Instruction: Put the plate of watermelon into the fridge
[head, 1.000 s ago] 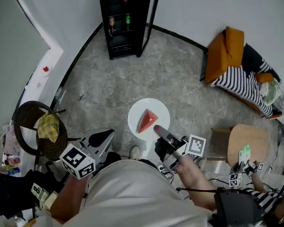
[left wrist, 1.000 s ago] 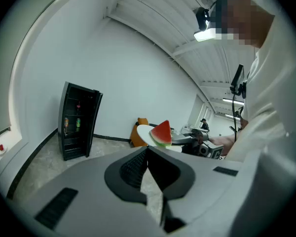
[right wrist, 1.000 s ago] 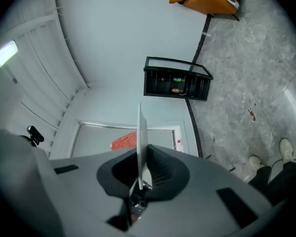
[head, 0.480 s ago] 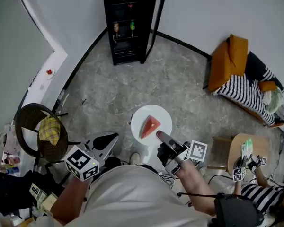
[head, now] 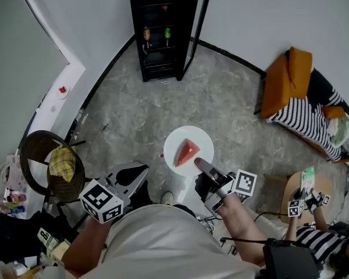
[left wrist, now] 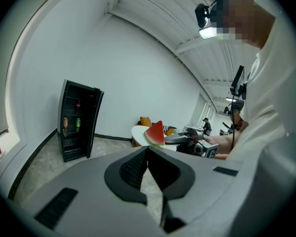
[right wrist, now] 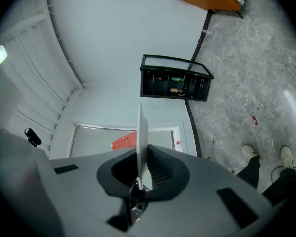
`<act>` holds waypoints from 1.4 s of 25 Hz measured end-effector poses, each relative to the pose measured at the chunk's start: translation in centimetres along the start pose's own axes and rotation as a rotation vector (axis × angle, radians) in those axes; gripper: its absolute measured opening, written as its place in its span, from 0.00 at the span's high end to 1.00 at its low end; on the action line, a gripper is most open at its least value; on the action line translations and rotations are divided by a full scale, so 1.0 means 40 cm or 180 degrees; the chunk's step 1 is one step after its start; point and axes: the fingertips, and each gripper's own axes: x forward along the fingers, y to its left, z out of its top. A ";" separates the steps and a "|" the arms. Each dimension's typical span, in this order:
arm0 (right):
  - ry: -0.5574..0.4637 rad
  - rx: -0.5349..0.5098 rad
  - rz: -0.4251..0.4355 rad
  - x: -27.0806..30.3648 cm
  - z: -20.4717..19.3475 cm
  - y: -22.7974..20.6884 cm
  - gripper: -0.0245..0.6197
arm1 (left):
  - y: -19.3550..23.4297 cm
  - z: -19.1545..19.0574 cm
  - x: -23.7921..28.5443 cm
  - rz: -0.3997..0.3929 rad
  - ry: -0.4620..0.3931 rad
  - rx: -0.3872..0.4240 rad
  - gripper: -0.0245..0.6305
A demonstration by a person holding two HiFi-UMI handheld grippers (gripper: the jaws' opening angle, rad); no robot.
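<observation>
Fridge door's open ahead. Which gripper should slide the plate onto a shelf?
Right: the right gripper clamps the rim of the plate, watermelon slice on top. The left gripper holds nothing.

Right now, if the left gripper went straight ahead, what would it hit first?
Probably the white plate of watermelon, just ahead of the left gripper; depth is unclear, so it might pass underneath.

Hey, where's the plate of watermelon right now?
In the head view the plate is mid-frame, held out over the floor by its near rim in the right gripper, with the black fridge further ahead against the wall.
</observation>
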 end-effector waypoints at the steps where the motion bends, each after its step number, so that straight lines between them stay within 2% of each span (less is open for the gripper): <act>1: -0.0008 0.0009 0.0004 0.020 0.017 -0.001 0.92 | 0.021 0.008 0.011 -0.0011 0.0012 0.0004 0.95; 8: -0.0186 -0.0013 -0.0091 0.182 0.138 -0.021 0.92 | 0.212 0.088 0.085 -0.0213 0.0010 0.0068 0.95; 14: -0.0385 -0.0046 -0.0126 0.395 0.272 -0.001 0.92 | 0.424 0.230 0.129 -0.0417 0.0027 0.0227 0.95; 18: -0.0479 -0.0066 -0.0098 0.538 0.349 0.004 0.92 | 0.550 0.292 0.130 -0.0501 0.0043 0.0316 0.95; 22: -0.0550 -0.0086 -0.0091 0.669 0.447 0.001 0.92 | 0.668 0.344 0.152 -0.0497 0.0012 0.0303 0.95; 28: -0.0559 -0.0106 -0.0089 0.800 0.550 -0.032 0.92 | 0.748 0.387 0.168 -0.0432 -0.0079 0.0309 0.95; 35: -0.0309 -0.0109 -0.0159 1.033 0.796 -0.099 0.92 | 0.934 0.486 0.352 -0.0253 0.0044 0.0345 0.95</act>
